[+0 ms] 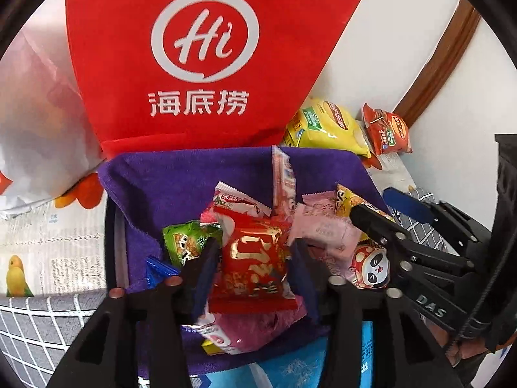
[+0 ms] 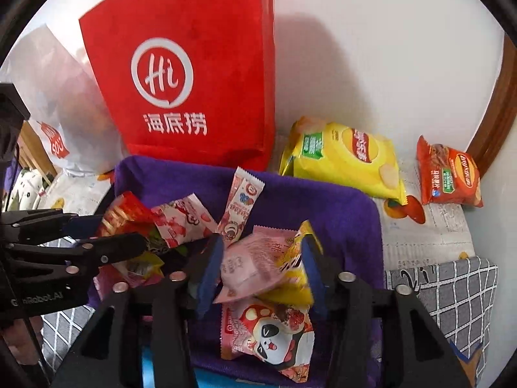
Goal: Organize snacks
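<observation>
- Left gripper (image 1: 253,255), low centre of the left wrist view: clamped on a red snack packet (image 1: 255,265), blue pads touching both its sides.
- Right gripper (image 2: 261,268), low centre of the right wrist view: closed around a pale pink packet (image 2: 248,268), with a yellow packet (image 2: 299,258) pressed against the right-hand pad.
- Heap of small snacks on a purple cloth (image 2: 339,213), panda-print packet (image 2: 274,339) lowest in frame.
- Upper left: red bag (image 2: 194,64), upright against the wall.
- Right of frame: yellow chip bag (image 2: 345,158) and orange chip bag (image 2: 447,174), apart, on newspaper.
</observation>
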`<action>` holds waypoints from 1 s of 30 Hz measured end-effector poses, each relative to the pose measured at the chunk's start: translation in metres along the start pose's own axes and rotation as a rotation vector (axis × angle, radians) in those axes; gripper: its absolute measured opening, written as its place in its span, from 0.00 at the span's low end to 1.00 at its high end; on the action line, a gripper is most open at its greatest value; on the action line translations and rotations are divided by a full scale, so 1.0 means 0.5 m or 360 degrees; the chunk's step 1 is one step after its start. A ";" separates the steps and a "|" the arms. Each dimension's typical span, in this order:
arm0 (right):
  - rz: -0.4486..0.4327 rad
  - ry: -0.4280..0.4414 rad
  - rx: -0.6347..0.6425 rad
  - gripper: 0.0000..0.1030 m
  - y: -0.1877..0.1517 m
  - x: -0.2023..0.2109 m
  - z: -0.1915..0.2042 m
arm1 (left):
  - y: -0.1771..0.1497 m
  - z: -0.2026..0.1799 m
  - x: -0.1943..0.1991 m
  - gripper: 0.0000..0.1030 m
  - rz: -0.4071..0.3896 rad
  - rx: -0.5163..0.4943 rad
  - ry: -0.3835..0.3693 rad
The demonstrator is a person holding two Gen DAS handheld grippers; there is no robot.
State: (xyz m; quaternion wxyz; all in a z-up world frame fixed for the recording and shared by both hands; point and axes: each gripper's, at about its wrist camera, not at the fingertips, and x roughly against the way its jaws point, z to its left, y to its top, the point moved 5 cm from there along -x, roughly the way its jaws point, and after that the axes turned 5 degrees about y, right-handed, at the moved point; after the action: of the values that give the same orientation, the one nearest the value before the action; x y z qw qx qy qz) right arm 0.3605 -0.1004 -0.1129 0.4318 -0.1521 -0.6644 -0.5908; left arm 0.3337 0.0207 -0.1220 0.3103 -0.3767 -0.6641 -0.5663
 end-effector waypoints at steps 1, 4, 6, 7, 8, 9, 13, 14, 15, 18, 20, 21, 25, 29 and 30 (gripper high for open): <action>-0.0015 -0.0004 -0.0010 0.54 0.002 0.008 0.000 | 0.001 0.000 0.006 0.56 -0.0008 -0.0001 0.0002; -0.0064 -0.0069 -0.0071 0.55 0.006 0.049 -0.002 | 0.007 -0.007 0.036 0.67 -0.0058 -0.0017 -0.0005; -0.0103 -0.0067 -0.0094 0.57 0.001 0.083 -0.002 | 0.009 -0.011 0.059 0.71 -0.0094 -0.0026 0.0000; -0.0110 -0.0058 -0.0097 0.59 -0.002 0.102 0.000 | 0.010 -0.016 0.073 0.73 -0.0115 -0.0031 0.0006; -0.0121 -0.0059 -0.0105 0.60 -0.006 0.125 0.002 | 0.011 -0.020 0.083 0.74 -0.0127 -0.0041 0.0013; -0.0137 -0.0063 -0.0118 0.61 -0.010 0.147 0.002 | 0.011 -0.025 0.093 0.79 -0.0138 -0.0053 0.0013; -0.0172 -0.0086 -0.0142 0.64 -0.031 0.222 0.007 | 0.000 -0.056 0.150 0.84 -0.0211 -0.0097 0.0017; -0.0171 -0.0101 -0.0147 0.64 -0.038 0.240 0.007 | -0.010 -0.062 0.165 0.86 -0.0233 -0.0100 0.0020; -0.0170 -0.0115 -0.0151 0.64 -0.046 0.258 0.008 | -0.018 -0.064 0.176 0.89 -0.0242 -0.0096 0.0025; -0.0178 -0.0139 -0.0143 0.64 -0.073 0.305 0.016 | -0.058 -0.070 0.231 0.91 -0.0307 -0.0078 0.0074; -0.0189 -0.0157 -0.0145 0.64 -0.095 0.335 0.026 | -0.089 -0.076 0.262 0.93 -0.0324 -0.0102 0.0068; -0.0192 -0.0155 -0.0152 0.64 -0.107 0.347 0.031 | -0.103 -0.079 0.275 0.93 -0.0332 -0.0105 0.0070; -0.0199 -0.0133 -0.0200 0.82 -0.161 0.387 0.046 | -0.177 -0.079 0.329 0.97 -0.0375 -0.0083 0.0128; -0.0252 -0.0164 -0.0201 0.89 -0.219 0.431 0.060 | -0.239 -0.081 0.366 0.98 -0.0406 -0.0058 0.0130; -0.0266 -0.0155 -0.0209 0.89 -0.231 0.442 0.062 | -0.252 -0.083 0.376 0.98 -0.0415 -0.0053 0.0130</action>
State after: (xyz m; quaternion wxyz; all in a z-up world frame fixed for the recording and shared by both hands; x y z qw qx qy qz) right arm 0.1375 -0.1695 -0.0198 0.3372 -0.1526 -0.6548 -0.6589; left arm 0.1273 -0.0018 -0.0227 0.2546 -0.2690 -0.6848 -0.6276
